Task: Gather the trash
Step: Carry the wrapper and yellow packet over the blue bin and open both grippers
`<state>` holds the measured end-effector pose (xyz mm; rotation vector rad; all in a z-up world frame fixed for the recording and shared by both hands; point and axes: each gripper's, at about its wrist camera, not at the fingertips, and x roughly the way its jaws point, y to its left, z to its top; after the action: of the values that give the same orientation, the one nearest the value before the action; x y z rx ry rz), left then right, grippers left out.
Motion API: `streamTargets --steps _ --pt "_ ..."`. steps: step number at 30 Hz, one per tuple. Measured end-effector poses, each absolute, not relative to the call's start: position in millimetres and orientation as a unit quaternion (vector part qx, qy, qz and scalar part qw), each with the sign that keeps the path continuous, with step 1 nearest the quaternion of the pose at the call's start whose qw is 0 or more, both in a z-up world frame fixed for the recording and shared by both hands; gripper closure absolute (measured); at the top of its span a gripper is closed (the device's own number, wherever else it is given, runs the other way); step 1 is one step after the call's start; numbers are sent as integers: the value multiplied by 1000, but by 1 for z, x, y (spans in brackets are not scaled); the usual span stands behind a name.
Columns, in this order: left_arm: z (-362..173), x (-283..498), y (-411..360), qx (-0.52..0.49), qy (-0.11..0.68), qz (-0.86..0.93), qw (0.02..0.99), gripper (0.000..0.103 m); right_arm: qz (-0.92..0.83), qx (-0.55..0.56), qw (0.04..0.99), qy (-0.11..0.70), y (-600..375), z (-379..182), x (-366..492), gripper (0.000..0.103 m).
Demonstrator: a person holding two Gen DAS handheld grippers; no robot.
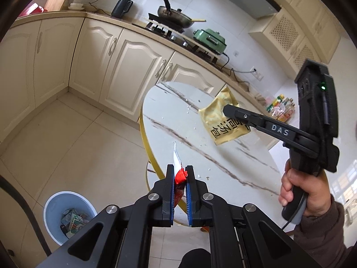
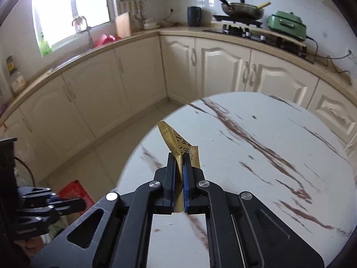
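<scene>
At frame centre, each hand-held gripper is clamped on trash: left [image 1: 179,176] on a red wrapper [image 1: 180,176], right [image 2: 178,163] on a gold sachet [image 2: 178,147]; thin foil could slip before the bin [image 1: 67,201].

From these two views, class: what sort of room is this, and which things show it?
Most likely a home kitchen: a frying pan on a gas stove, cream cabinets under a countertop, a sink tap by the window.
</scene>
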<state>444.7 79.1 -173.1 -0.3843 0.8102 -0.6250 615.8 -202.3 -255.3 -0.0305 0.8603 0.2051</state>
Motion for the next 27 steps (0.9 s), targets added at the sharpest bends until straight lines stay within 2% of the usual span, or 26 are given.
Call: streamTargets --steps 7,12,19,27 --pt "-174 439 126 -195 373 -268 866 99 187 0 898 399 -132 -244 607 97" --pt "-194 443 178 -194 391 -204 876 99 249 -4 877 412 -59 -270 610 97" --pt "-261 463 229 -180 456 -99 866 98 279 3 834 476 7 -358 628 97" --pt "-338 500 221 -173 526 -66 830 98 257 33 780 570 20 -482 657 97"
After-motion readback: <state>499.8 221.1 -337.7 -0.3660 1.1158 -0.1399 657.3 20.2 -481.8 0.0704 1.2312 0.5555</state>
